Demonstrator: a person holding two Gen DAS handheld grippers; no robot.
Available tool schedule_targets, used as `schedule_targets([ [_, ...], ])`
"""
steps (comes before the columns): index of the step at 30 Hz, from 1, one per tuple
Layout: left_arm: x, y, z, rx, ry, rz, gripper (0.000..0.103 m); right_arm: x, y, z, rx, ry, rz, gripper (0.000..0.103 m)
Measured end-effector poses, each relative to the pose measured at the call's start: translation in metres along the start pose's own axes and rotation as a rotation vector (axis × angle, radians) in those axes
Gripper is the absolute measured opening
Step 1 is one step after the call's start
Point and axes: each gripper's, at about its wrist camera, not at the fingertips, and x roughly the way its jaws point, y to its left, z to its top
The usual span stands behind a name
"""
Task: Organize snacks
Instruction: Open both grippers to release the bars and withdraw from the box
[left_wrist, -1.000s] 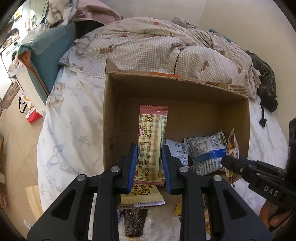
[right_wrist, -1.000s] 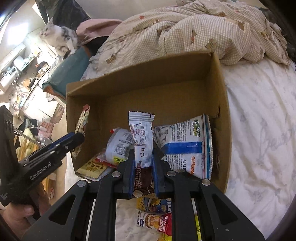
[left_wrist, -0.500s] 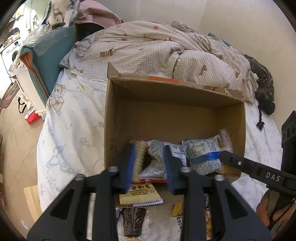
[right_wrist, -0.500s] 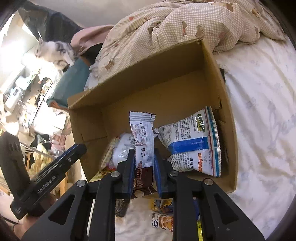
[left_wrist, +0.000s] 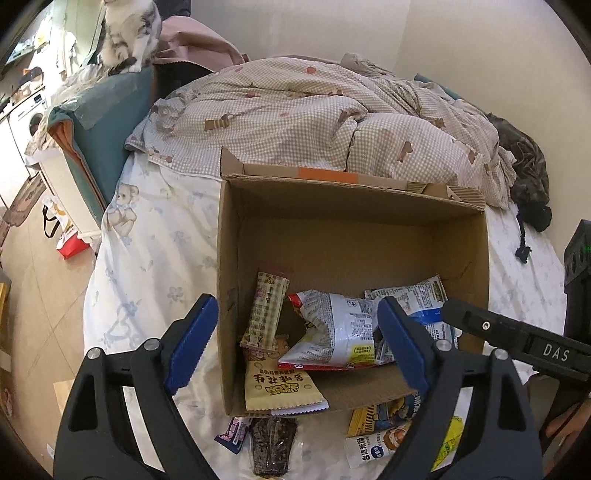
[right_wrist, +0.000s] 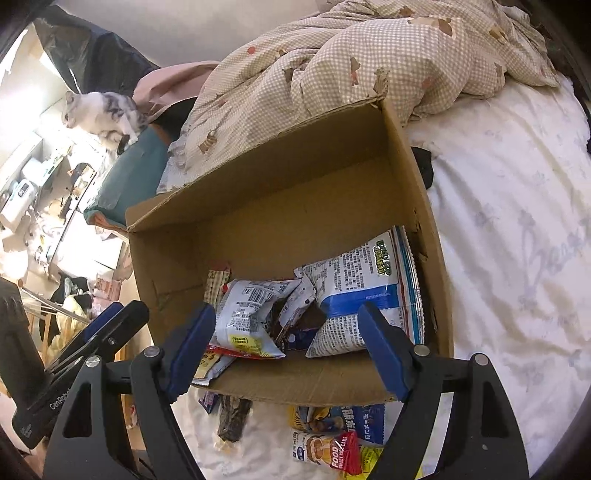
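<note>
Both grippers, left (left_wrist: 297, 338) and right (right_wrist: 288, 347), gape wide, gripping nothing. Crinkly foil snack packets (left_wrist: 332, 325) lie heaped in the corrugated cardboard box (left_wrist: 347, 206) at 12 o'clock; flat wrappers (right_wrist: 325, 448) lie on the bedsheet (right_wrist: 517, 258) at 6.

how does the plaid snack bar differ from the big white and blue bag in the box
The plaid snack bar is narrow, tan-checked and leans near the cardboard box's left wall. The white and blue bag is much wider, printed with dense text and sits against the right wall. Both lie inside the box, free of the open tongs.
</note>
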Motion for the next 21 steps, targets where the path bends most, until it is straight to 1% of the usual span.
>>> schedule_targets([
  [4,-0.005,-0.001,-0.002,0.029,-0.038,0.012,0.086,0.001,0.003,0.001,-0.012,0.005,-0.004,0.082],
  [6,-0.005,0.001,-0.002,0.020,-0.036,0.003,0.086,0.001,0.004,0.001,-0.018,0.003,-0.003,0.082],
  [8,-0.004,0.005,-0.002,-0.002,-0.028,-0.002,0.086,0.001,0.005,0.001,-0.033,-0.001,-0.011,0.082],
  [13,-0.006,0.020,-0.002,-0.128,-0.002,-0.021,0.086,-0.010,0.003,0.000,-0.021,-0.033,-0.035,0.082],
  [14,-0.008,0.021,-0.002,-0.136,-0.004,-0.025,0.087,-0.014,0.003,-0.001,-0.017,-0.042,-0.035,0.082],
  [16,-0.014,0.024,-0.004,-0.145,-0.002,-0.034,0.092,-0.025,0.002,-0.006,-0.004,-0.062,-0.035,0.082],
  [18,-0.020,0.027,-0.007,-0.160,0.017,-0.075,0.092,-0.035,0.002,-0.011,0.007,-0.070,-0.026,0.082],
  [21,-0.034,0.032,-0.011,-0.173,0.009,-0.074,0.092,-0.050,0.004,-0.019,0.006,-0.091,-0.027,0.082],
])
